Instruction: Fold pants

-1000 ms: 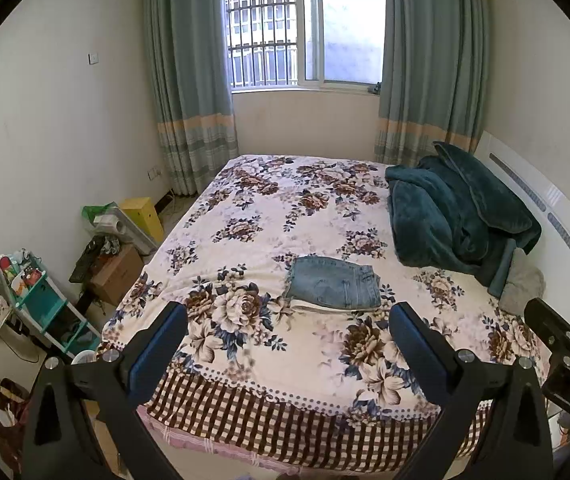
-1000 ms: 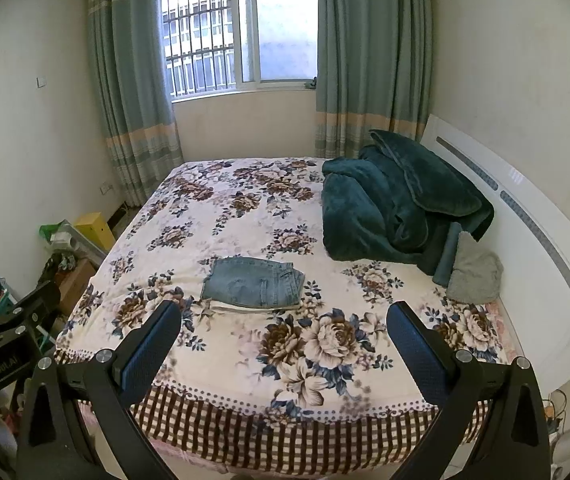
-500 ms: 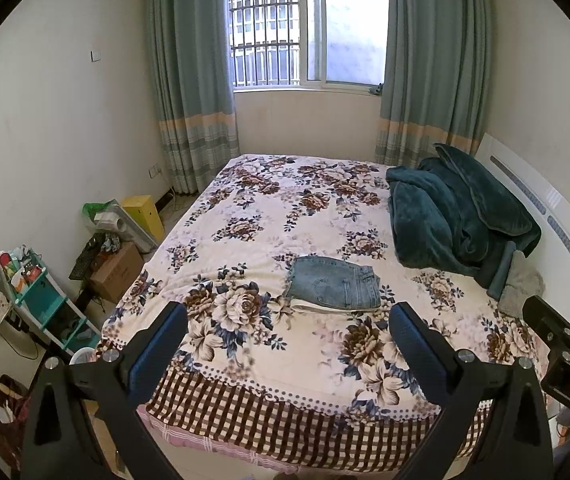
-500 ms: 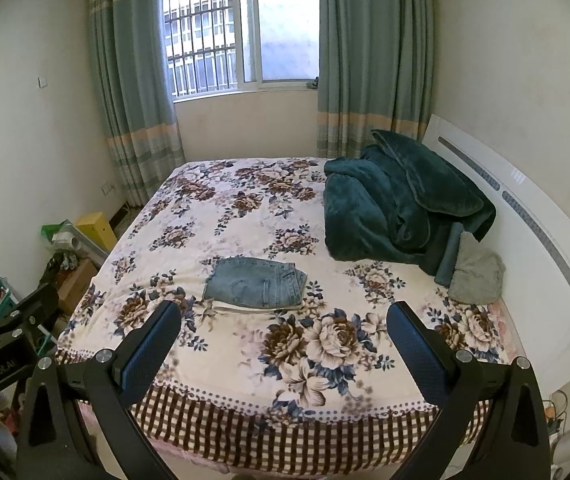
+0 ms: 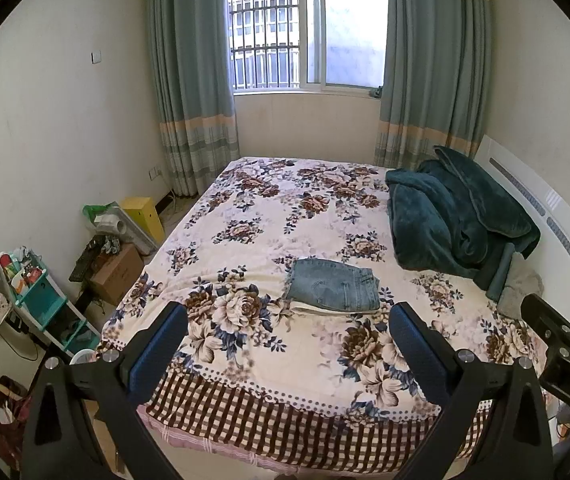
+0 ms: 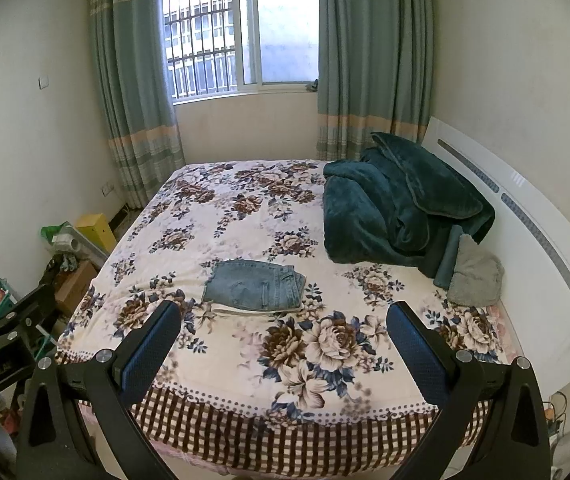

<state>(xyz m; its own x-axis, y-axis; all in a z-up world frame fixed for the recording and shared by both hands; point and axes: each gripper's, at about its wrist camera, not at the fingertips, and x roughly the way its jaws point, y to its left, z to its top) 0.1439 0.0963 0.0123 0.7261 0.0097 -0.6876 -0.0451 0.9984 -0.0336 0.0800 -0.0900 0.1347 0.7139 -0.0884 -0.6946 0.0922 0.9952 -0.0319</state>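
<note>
Bedroom noted: floral bed point(image 5: 269, 216), pants point(image 5: 335, 290) lying folded small near its foot. Left tongs point(image 5: 285, 354) and right tongs point(image 6: 281, 350) were held wide apart, empty, well back. Folding judged done; only withdrawal seemed required.

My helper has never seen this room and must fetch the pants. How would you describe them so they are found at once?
Start at the bed with the floral cover. Near the middle of its front half lie the folded pants, a flat rectangle of light blue denim. The dark green blanket and grey pillow sit by the headboard, bulkier and not denim.
</note>
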